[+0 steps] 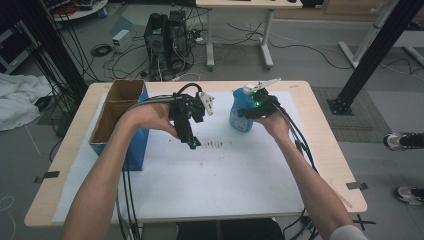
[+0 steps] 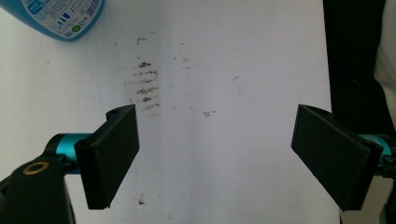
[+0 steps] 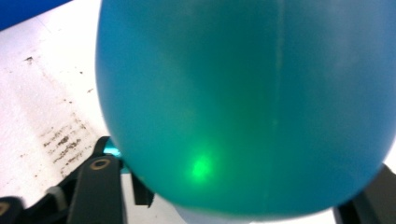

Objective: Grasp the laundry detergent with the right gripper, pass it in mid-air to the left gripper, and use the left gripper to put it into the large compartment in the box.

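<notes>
Blue bottle point(image 1: 242, 111) clamped in right gripper point(image 1: 253, 108) jaws — forearm angled inward; left gripper point(image 1: 191, 141) tipped down — jaws released.

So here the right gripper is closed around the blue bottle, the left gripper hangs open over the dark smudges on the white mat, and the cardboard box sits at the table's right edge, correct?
Not quite: the cardboard box sits at the table's left edge, as the high view shows. The rest holds: the right gripper is closed around the blue bottle, and the left gripper hangs open over the dark smudges on the white mat.
</notes>
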`<state>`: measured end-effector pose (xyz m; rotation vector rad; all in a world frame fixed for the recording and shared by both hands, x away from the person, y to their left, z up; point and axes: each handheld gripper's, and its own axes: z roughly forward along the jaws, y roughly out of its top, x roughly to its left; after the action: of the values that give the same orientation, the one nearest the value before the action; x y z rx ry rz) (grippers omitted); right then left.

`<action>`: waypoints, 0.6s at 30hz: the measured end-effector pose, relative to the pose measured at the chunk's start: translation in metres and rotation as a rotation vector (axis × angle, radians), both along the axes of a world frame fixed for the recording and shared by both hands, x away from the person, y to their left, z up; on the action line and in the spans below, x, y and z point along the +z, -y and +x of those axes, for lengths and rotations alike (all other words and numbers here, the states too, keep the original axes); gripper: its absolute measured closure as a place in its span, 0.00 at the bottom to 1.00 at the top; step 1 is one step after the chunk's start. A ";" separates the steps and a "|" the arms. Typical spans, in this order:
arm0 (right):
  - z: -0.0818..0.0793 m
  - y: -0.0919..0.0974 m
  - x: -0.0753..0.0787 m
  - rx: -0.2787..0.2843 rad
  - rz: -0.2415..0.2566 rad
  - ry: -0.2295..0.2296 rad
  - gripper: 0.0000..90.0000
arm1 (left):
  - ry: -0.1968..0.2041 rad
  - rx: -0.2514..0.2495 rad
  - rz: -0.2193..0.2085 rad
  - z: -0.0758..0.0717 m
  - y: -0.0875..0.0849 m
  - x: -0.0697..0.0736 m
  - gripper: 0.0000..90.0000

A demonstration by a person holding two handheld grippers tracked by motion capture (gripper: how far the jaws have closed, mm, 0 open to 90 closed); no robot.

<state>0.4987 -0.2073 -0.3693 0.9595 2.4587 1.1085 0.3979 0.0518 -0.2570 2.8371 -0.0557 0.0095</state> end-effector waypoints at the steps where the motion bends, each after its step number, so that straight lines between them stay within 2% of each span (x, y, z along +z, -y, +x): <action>1: 0.000 0.000 0.000 0.008 0.003 0.000 0.45 | 0.003 -0.010 0.009 0.001 0.000 0.001 0.17; 18: -0.001 0.000 0.000 0.010 0.007 0.017 0.50 | 0.007 -0.003 0.005 -0.001 -0.003 0.002 0.17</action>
<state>0.4976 -0.2070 -0.3692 0.9375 2.4505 1.1243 0.3964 0.0548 -0.2550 2.8419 -0.0620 0.0188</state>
